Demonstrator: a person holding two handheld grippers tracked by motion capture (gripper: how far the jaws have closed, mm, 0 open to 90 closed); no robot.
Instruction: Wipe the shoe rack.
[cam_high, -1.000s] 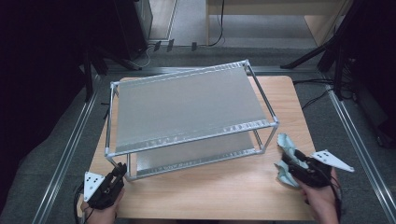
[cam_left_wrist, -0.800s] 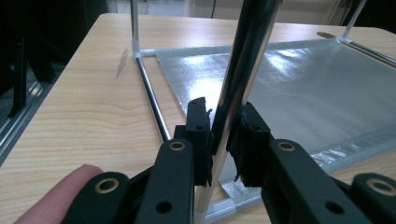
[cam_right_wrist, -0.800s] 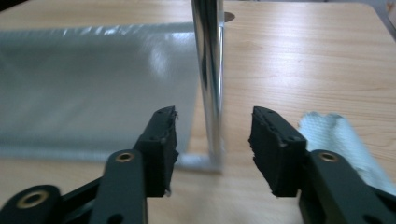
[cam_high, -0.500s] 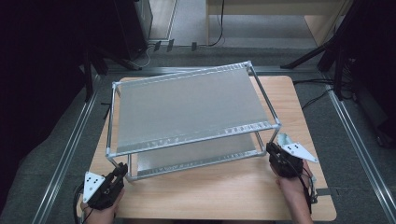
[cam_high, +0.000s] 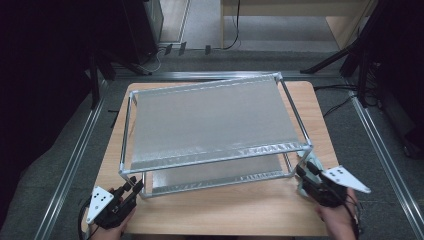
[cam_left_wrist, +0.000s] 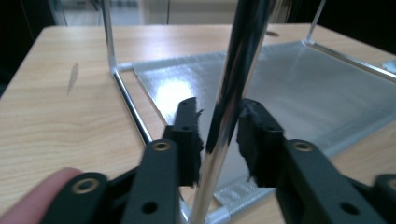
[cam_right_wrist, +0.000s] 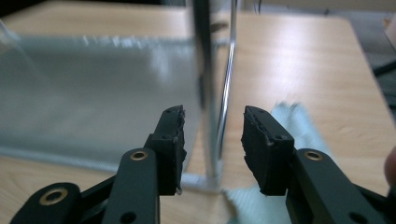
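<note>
- High view: two-tier metal rack (cam_high: 210, 125) stands mid-table (cam_high: 240, 210); left gripper (cam_high: 134, 188) and right gripper (cam_high: 303, 170) at its near corner posts.
- Left gripper view: jaws just opened, front post (cam_left_wrist: 229, 102) between, pads clear.
- Right gripper view: jaws just opened, straddling corner post (cam_right_wrist: 208, 93); green cloth (cam_right_wrist: 289, 126) beside.
- Step, likely: gripping both posts; next, close squarely, lift evenly.

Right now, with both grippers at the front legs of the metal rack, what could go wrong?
The left gripper and right gripper have just been opening; each straddles a front post of the rack with its pads apart. Lifting now would likely leave the rack behind or tip it.

The posts are smooth and shiny, so even a closed grip might slide.

A pale cloth lies by the right leg and could snag under it.
</note>
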